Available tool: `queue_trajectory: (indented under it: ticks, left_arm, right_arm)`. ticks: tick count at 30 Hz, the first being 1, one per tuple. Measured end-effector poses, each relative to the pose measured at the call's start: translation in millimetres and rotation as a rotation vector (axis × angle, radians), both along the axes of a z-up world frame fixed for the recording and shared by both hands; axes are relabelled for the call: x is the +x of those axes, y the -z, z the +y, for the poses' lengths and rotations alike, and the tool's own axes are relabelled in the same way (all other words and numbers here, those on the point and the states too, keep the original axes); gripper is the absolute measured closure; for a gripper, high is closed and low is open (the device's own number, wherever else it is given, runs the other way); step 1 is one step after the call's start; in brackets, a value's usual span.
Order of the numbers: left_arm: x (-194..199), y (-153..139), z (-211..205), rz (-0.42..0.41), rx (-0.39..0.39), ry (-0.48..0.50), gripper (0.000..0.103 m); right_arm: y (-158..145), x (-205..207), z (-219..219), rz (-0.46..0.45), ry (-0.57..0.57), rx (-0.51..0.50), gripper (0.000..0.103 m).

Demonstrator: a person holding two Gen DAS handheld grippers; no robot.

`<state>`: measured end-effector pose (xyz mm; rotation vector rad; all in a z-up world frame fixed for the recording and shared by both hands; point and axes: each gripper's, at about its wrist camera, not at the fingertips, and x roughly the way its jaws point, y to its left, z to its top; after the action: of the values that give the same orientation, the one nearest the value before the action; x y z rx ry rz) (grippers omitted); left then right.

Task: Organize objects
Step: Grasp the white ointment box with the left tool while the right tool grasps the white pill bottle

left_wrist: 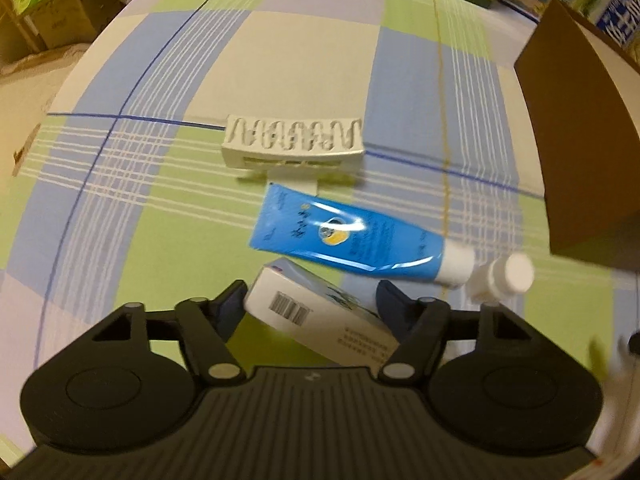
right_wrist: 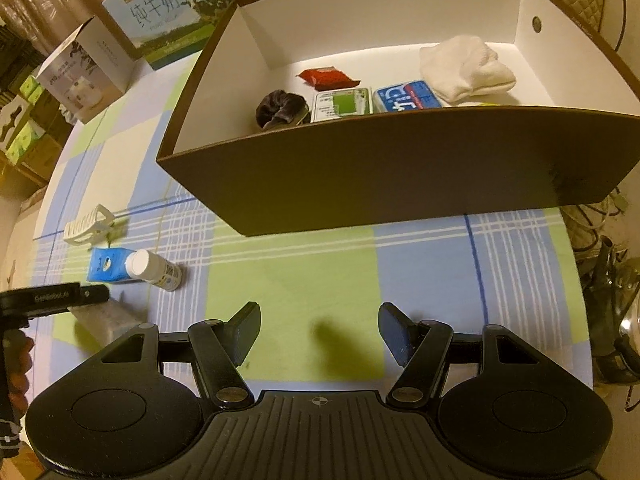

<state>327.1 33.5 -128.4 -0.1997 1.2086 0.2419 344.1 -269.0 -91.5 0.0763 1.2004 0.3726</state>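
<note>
While the left gripper [left_wrist: 310,302] straddles the white carton [left_wrist: 316,312], its jaws part-open with contact unclear, the right gripper [right_wrist: 318,330] stands part-open and empty over the tablecloth [right_wrist: 292,280]. Farther off lie the blue tube [left_wrist: 344,234], white bottle [left_wrist: 506,276], cream rack [left_wrist: 294,140] and brown box [right_wrist: 380,168].

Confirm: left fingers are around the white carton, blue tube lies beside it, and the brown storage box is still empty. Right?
Not quite. The brown storage box is not empty: the right wrist view shows a white cloth, a red packet, a dark scrunchie and two small packs inside. The rest holds: the left fingers bracket the white carton, with the blue tube beside it.
</note>
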Motion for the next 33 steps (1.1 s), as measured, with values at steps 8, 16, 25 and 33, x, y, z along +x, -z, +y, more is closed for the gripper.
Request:
queue_trajectory:
  ticks: [8,16,25,33]
  left_arm:
    - [-19.5,-5.0,10.5,-0.029,0.004,0.020,0.067]
    - [-21.5,-5.9,6.7,-0.013,0.195,0.194,0.075]
    - [-42.6,-10.4,25.0,-0.018,0.045,0.084,0.049]
    - [-58.7,-1.3,21.3,0.008,0.005,0.041,0.066]
  right_arm:
    - [3.4,0.8,8.5,0.009,-0.021,0.000,0.040]
    - [4.4,-3.3,11.4,0.011,-0.037,-0.004,0.040]
    - [5.6,-7.7,16.9,0.014,-0.056,-0.003,0.040]
    - [2.1,-17.6,41.3,-0.038,-0.171,0.050,0.040]
